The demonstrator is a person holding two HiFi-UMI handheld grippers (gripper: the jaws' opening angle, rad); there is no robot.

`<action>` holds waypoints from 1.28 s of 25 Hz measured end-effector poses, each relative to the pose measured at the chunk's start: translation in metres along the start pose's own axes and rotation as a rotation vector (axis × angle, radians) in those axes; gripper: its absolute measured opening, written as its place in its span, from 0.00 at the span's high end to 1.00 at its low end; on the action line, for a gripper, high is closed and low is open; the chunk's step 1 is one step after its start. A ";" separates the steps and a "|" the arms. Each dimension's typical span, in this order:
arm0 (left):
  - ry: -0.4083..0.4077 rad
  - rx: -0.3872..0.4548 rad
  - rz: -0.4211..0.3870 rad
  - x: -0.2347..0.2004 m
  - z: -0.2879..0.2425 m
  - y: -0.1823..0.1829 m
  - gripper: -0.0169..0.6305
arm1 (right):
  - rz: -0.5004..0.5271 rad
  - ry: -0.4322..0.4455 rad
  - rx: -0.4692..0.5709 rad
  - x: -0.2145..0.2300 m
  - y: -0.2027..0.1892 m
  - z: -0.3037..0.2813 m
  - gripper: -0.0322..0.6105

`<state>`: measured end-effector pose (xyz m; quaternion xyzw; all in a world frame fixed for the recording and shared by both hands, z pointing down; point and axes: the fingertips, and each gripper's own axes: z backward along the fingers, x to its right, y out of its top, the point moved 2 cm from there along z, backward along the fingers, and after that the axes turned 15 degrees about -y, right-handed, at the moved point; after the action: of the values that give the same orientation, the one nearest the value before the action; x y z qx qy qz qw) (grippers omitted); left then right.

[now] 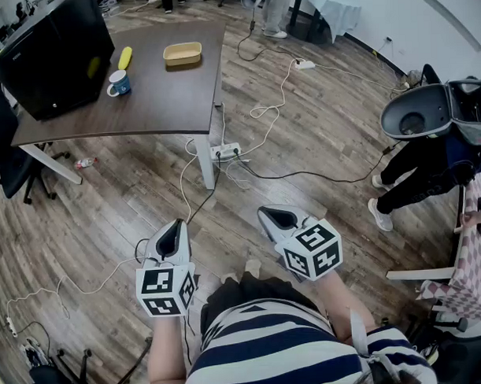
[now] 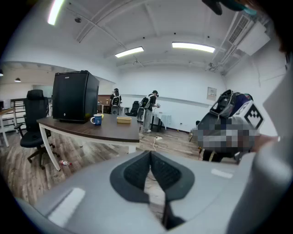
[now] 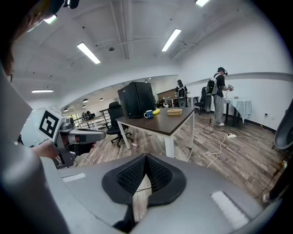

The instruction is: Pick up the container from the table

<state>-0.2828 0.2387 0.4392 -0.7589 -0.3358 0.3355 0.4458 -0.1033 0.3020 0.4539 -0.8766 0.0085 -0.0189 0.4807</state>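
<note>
The container (image 1: 182, 53) is a shallow tan tray on the far side of the dark brown table (image 1: 166, 99); it also shows small as the container (image 2: 123, 119) and the container (image 3: 174, 111). My left gripper (image 1: 170, 238) and right gripper (image 1: 277, 219) hang low over the wooden floor close to my body, well short of the table. Both point toward it. The left gripper (image 2: 150, 153) has its pads touching with nothing between them. The right gripper (image 3: 145, 157) is likewise shut and empty.
On the table stand a black box (image 1: 54, 56), a blue mug (image 1: 118, 84) and a banana (image 1: 125, 57). A power strip (image 1: 223, 151) and white cables lie by the table leg. An office chair (image 1: 7, 156) stands left; a person (image 1: 421, 169) sits right.
</note>
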 end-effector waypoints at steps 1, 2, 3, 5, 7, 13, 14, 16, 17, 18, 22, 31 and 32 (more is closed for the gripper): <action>-0.002 0.006 0.004 -0.001 0.002 -0.002 0.97 | 0.002 0.001 -0.002 -0.002 -0.002 0.000 0.96; -0.004 0.011 0.007 -0.002 0.004 -0.004 0.97 | 0.002 0.001 -0.003 -0.004 -0.003 0.000 0.96; -0.007 0.014 0.009 -0.003 0.007 -0.006 0.97 | 0.000 0.002 -0.005 -0.006 -0.005 0.000 0.96; -0.010 0.015 0.014 -0.004 0.010 -0.011 0.97 | -0.011 0.005 -0.008 -0.010 -0.009 0.000 0.96; -0.018 0.014 0.025 -0.005 0.012 -0.015 0.97 | -0.017 0.010 -0.017 -0.013 -0.013 -0.001 0.96; 0.001 -0.006 0.013 -0.012 0.009 -0.017 0.97 | -0.014 0.021 -0.032 -0.009 -0.009 -0.014 0.96; 0.010 -0.013 0.003 -0.015 0.006 -0.016 0.97 | -0.013 0.026 -0.030 -0.007 -0.007 -0.018 0.96; 0.022 -0.017 -0.005 -0.019 -0.004 -0.013 0.97 | -0.003 0.032 -0.024 -0.001 -0.001 -0.026 0.96; 0.024 -0.013 -0.003 -0.019 -0.010 -0.011 0.97 | 0.006 0.033 -0.020 0.003 0.002 -0.031 0.96; 0.025 -0.007 0.003 -0.020 -0.017 -0.008 0.97 | 0.015 0.033 -0.017 0.009 0.005 -0.035 0.96; 0.027 0.013 0.032 -0.018 -0.051 0.008 0.97 | 0.035 0.051 -0.009 0.038 0.021 -0.054 0.96; 0.036 0.033 0.048 -0.011 -0.148 0.049 0.97 | 0.042 0.122 -0.016 0.128 0.049 -0.102 0.96; 0.035 0.036 0.053 -0.010 -0.156 0.052 0.97 | 0.045 0.135 -0.017 0.134 0.051 -0.106 0.96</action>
<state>-0.1508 0.1405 0.4531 -0.7651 -0.3018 0.3398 0.4562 0.0264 0.1809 0.4710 -0.8770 0.0608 -0.0672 0.4718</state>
